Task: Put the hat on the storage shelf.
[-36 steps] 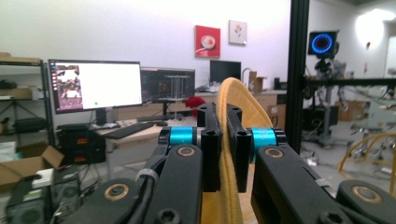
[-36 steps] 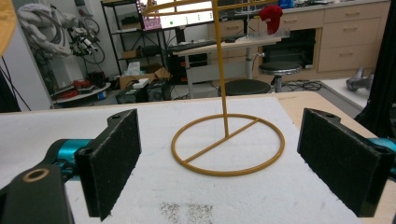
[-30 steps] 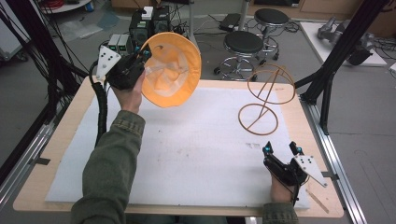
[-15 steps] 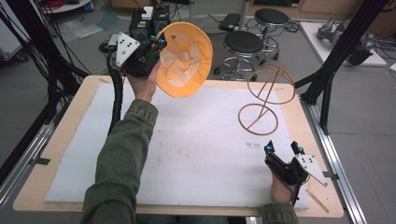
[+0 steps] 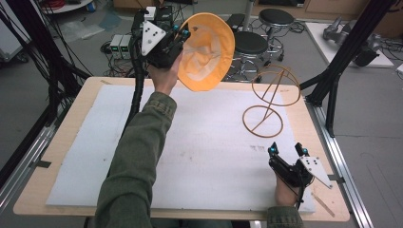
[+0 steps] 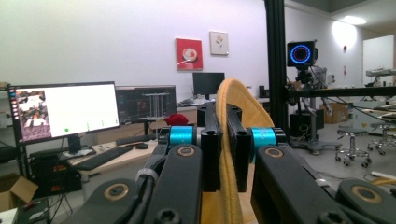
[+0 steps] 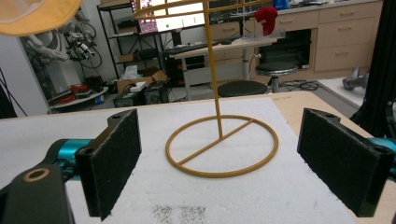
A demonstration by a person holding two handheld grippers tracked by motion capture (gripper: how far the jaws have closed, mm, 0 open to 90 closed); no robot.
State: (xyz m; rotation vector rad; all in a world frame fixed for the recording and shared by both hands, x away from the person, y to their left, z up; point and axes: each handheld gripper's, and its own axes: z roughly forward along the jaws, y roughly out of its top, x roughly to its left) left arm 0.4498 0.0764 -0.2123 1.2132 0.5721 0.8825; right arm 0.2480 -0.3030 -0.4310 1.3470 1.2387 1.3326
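Note:
An orange-yellow hat [image 5: 206, 50] hangs in the air over the table's far edge, its brim pinched by my left gripper [image 5: 180, 32], which is shut on it. In the left gripper view the brim of the hat [image 6: 232, 93] runs up between the two black jaws of the left gripper [image 6: 223, 114]. A gold wire stand [image 5: 272, 95] with a ring base and a ring top rises at the right of the white mat. My right gripper [image 5: 286, 150] rests near the front right corner, open and with nothing held. The right gripper [image 7: 231, 161] faces the stand [image 7: 214, 70], and the hat [image 7: 37, 16] shows top left.
A white foam mat [image 5: 209, 156] covers most of the wooden table [image 5: 76, 118]. Black frame posts [image 5: 342, 61] stand at the right edge and cables hang at the left. Stools [image 5: 250, 42] and floor equipment lie beyond the far edge.
My left hand has carried the hat to the right and higher, toward the table's far edge. The right gripper and the wire stand have stayed where they were.

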